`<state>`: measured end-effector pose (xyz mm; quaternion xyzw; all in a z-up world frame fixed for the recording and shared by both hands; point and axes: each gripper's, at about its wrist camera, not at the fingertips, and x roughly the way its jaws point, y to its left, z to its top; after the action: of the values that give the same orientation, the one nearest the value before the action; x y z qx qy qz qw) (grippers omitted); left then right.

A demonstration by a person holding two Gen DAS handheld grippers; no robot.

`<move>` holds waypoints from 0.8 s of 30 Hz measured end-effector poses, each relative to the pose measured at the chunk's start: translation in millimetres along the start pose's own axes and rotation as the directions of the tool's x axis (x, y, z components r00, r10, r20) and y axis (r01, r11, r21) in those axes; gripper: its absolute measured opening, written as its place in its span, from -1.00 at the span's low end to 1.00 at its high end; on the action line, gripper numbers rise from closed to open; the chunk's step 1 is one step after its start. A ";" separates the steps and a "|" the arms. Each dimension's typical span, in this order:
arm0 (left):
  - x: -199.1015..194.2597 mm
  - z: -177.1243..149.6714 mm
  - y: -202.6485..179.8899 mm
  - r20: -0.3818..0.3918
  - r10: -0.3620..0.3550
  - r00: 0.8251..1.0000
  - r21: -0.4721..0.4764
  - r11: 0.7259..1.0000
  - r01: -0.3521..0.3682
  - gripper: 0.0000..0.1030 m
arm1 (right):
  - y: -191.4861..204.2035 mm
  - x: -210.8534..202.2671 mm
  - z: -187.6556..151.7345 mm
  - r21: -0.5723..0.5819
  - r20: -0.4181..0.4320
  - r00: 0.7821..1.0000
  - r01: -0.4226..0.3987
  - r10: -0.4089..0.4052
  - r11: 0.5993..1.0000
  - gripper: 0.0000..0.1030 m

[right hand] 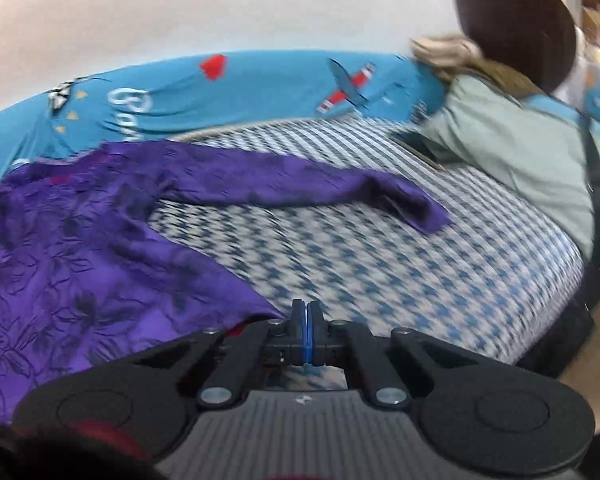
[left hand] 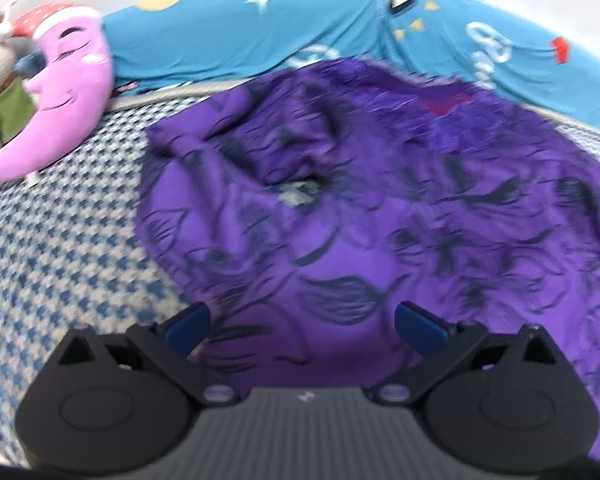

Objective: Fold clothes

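A purple garment (left hand: 360,200) with a dark leaf print lies spread and wrinkled on the checked bed. My left gripper (left hand: 302,320) hovers open over its near part, with blue pads (left hand: 420,326) wide apart and nothing between them. In the right wrist view the purple garment (right hand: 72,248) fills the left side and one long sleeve (right hand: 300,186) stretches right across the bed. A straight, taut edge of the fabric runs up to my right gripper (right hand: 306,312). Its pads are pressed together on the garment's corner.
The bed has a blue-and-white checked cover (right hand: 380,264), and a blue printed sheet (left hand: 240,36) is banked along the wall. A pink moon plush (left hand: 68,92) lies at the far left. A pale green pillow (right hand: 512,152) and a dark round headboard (right hand: 516,24) are at the right, where the bed edge drops off.
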<state>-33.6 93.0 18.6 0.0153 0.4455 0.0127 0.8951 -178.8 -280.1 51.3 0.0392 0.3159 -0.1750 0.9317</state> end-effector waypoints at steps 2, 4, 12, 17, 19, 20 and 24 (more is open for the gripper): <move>1.3 0.5 7.1 -0.006 0.005 1.000 -0.030 1.000 -0.005 0.99 | -9.6 -4.1 0.3 0.035 -0.002 1.000 0.023 -0.023 0.999 -0.94; -0.3 1.6 11.7 0.002 0.012 1.000 -0.053 0.999 -0.012 0.99 | -10.2 -9.5 2.2 0.037 0.028 1.000 0.003 -0.004 0.999 -0.89; -12.4 13.0 7.1 0.052 -0.018 0.998 -0.054 0.998 0.021 0.99 | 13.0 -11.4 29.4 -0.009 0.029 0.964 -0.265 0.265 0.964 -0.79; -19.6 17.7 -9.7 0.070 -0.055 0.996 -0.004 0.998 0.055 0.99 | 28.5 3.2 47.7 0.034 -0.004 0.922 -0.387 0.387 0.921 -0.73; -19.4 21.0 -14.1 0.067 -0.069 0.995 0.002 0.998 0.069 0.99 | 32.2 10.9 52.6 0.044 -0.022 0.912 -0.408 0.409 0.912 -0.71; -19.3 22.3 -15.8 0.064 -0.075 0.995 0.004 0.997 0.075 0.99 | 34.9 14.1 55.5 0.040 -0.026 0.907 -0.418 0.419 0.907 -0.70; -14.7 26.8 -20.5 0.050 -0.089 0.995 0.006 0.996 0.089 0.99 | 42.8 29.1 64.3 0.011 -0.038 0.888 -0.457 0.457 0.889 -0.64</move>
<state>-20.9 71.6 45.7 -0.0027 0.4232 -0.0285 0.9056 -105.3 -260.6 83.4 0.1165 0.3159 0.0498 0.9403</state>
